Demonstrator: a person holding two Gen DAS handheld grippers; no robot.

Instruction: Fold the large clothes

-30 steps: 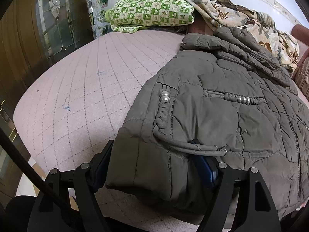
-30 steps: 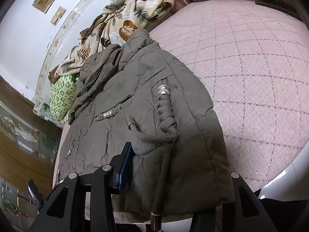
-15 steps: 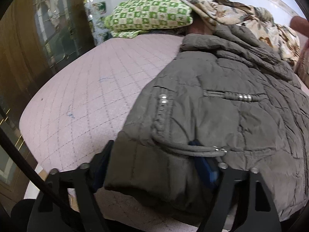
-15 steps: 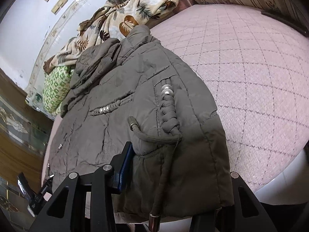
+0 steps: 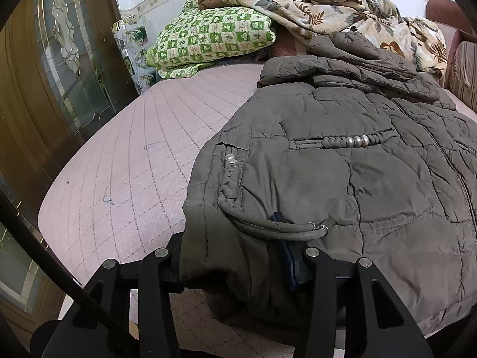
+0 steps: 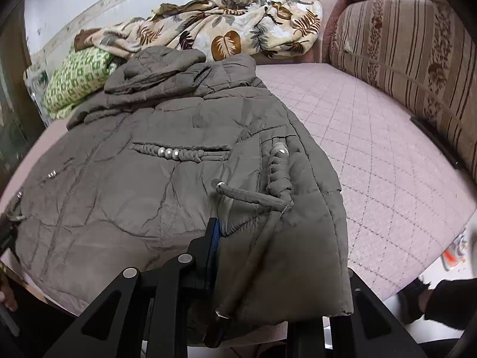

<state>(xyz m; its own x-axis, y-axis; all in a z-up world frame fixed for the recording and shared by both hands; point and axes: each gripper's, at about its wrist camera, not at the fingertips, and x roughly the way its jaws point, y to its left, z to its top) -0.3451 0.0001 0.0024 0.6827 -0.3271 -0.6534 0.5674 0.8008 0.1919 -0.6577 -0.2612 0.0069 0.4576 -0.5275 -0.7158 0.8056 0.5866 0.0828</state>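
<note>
The left gripper (image 5: 235, 256) has the jacket's (image 5: 342, 185) near hem corner bunched between its black fingers, and its jaws are closing on that thick wad; the right gripper (image 6: 268, 271) straddles the opposite hem corner in the same way, its jaws also closing, with the padded cloth and a dangling drawcord (image 6: 250, 262) between them. To do this step well, each pinch should, I judge, take the whole thickness of the hem, shell and lining together, and both corners should then rise evenly so that the coat folds along one straight line toward its collar and does not twist. The cord at the right corner is best caught inside the grip or left free, not half trapped, since its metal tip could slip out. The jacket lies spread flat on the bed (image 5: 125, 155), hem at the near edge, hood (image 6: 161, 65) at the far end against the bedding. It is a grey-brown quilted puffer: soft, bulky, crinkled, stitched into curved panels, with braided pocket trims set with round silver beads (image 5: 356, 140). It will, I expect, spring back and slide on itself. The bed under it is a pale pink quilted cover with a diamond grid. Beyond the jacket's hood sit a green checked pillow (image 5: 208, 41) and a rumpled leaf-print blanket (image 6: 238, 29); right of the jacket runs a striped padded headboard (image 6: 402, 59).
</note>
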